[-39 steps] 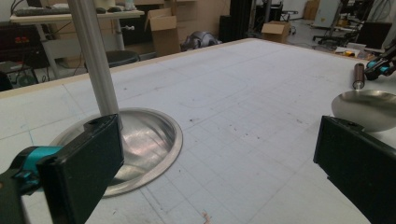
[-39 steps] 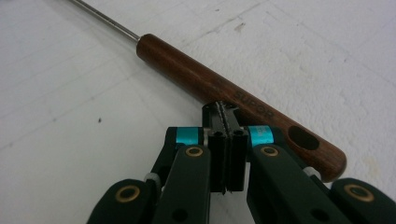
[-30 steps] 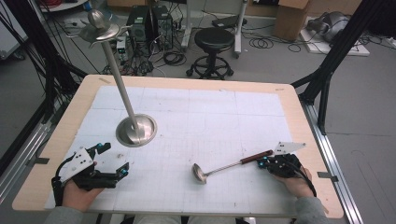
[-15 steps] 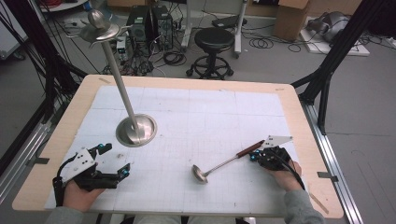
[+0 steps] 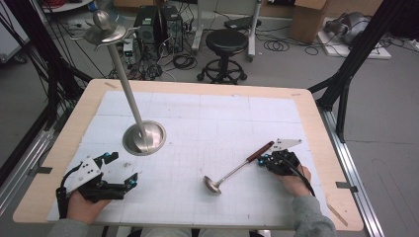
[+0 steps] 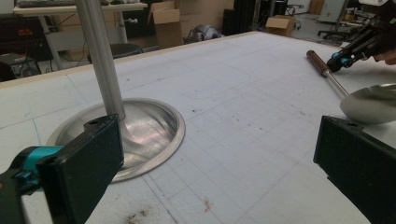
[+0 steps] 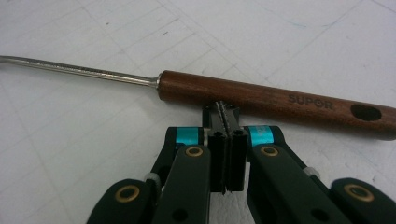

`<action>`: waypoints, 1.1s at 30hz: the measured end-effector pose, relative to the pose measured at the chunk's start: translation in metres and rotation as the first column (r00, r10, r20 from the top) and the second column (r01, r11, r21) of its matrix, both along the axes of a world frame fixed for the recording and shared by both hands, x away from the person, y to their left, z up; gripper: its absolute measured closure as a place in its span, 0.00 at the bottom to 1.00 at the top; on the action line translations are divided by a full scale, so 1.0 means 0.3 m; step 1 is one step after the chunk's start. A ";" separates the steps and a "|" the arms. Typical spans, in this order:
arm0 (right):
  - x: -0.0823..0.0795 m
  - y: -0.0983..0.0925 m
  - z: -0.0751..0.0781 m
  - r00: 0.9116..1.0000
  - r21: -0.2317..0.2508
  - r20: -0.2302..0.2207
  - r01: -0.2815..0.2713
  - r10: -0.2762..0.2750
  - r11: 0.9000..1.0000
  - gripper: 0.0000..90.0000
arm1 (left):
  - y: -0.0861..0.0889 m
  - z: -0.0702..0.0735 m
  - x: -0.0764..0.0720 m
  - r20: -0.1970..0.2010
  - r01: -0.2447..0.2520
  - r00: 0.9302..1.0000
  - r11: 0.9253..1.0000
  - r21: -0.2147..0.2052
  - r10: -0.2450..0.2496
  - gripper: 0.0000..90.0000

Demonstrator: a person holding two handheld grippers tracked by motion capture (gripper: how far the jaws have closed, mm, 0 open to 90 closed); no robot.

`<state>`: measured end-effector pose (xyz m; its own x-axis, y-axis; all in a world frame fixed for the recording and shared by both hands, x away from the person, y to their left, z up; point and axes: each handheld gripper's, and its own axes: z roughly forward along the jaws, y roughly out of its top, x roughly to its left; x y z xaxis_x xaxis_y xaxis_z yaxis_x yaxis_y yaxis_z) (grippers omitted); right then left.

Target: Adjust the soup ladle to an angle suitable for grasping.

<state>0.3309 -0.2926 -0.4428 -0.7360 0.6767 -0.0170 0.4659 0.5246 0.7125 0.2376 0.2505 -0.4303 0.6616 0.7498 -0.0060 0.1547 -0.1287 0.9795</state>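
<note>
A metal ladle [image 5: 232, 173] with a brown wooden handle [image 7: 271, 100] lies flat on the white mat, its bowl [image 6: 373, 98] towards me. My right gripper [image 5: 262, 159] is shut with nothing between its jaws, and its closed tips [image 7: 226, 109] rest against the near side of the handle. It also shows far off in the left gripper view [image 6: 355, 46]. My left gripper [image 5: 122, 169] sits open near the front left of the table, holding nothing [image 6: 219, 154]. A tall metal stand [image 5: 126, 84] rises from a round base [image 5: 144, 138] just beyond it.
The wooden table rim [image 5: 316, 123] frames the white gridded mat [image 5: 222, 118]. The stand's top plate [image 5: 104, 33] overhangs the back left corner. Beyond the table are a stool [image 5: 226, 42], cables and boxes on the floor.
My right gripper has slid left and away from me, staying shut. The ladle's handle has swung the same way ahead of it, while the bowl stayed in place. The left gripper kept still.
</note>
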 end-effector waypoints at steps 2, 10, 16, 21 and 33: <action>-0.009 0.005 0.006 1.000 0.010 0.015 -0.005 0.005 1.000 1.00 | 0.000 0.003 -0.001 0.006 0.005 1.000 1.000 0.001 -0.005 0.02; -0.058 0.107 0.044 0.996 0.112 0.041 -0.078 0.074 0.991 1.00 | -0.003 0.008 0.000 0.014 0.005 1.000 1.000 -0.001 -0.005 0.02; -0.081 0.249 0.047 0.982 0.124 0.021 -0.187 0.186 0.974 1.00 | -0.007 0.006 0.002 0.012 0.008 1.000 1.000 0.000 -0.008 0.02; -0.100 0.349 0.037 0.963 0.098 0.005 -0.270 0.271 0.958 1.00 | 0.001 0.012 -0.002 0.017 0.001 1.000 1.000 -0.009 -0.001 0.02; -0.102 0.441 0.008 0.948 0.051 -0.017 -0.316 0.317 0.947 1.00 | 0.000 0.009 -0.002 0.008 0.000 1.000 1.000 -0.014 0.000 0.02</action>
